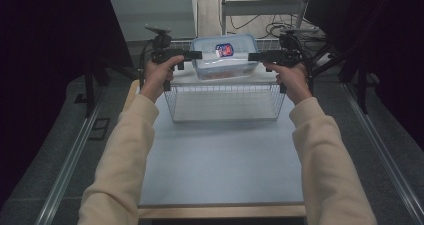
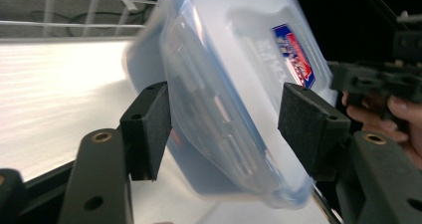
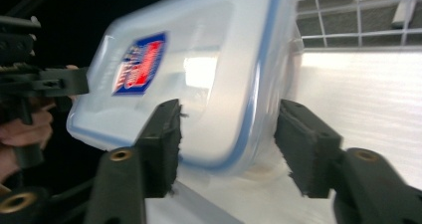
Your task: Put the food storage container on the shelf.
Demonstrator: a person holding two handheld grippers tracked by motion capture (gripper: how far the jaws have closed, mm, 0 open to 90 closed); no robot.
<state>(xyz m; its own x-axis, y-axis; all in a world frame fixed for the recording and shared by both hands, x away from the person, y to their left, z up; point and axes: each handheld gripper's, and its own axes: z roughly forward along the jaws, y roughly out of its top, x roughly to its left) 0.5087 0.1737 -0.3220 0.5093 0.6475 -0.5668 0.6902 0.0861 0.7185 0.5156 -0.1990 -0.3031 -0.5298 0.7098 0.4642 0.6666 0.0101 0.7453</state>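
A clear plastic box point(image 1: 222, 57) with a blue-rimmed lid and a red and blue label hangs tilted over the far rim of a white wire basket point(image 1: 225, 105). My left gripper point(image 1: 196, 55) is at its left end and my right gripper point(image 1: 252, 56) at its right end. In the left gripper view the blurred box point(image 2: 234, 59) lies between the spread jaws of the left gripper point(image 2: 226, 124). In the right gripper view the box point(image 3: 209, 74) sits between the jaws of the right gripper point(image 3: 229, 144), with a gap at one pad point(image 3: 303, 149).
The basket stands at the far end of a pale table top point(image 1: 220, 155) with a wooden front edge. Dark curtains flank both sides, and metal rails point(image 1: 70, 160) run along the floor. A shelf frame and cables point(image 1: 270, 15) lie behind the table.
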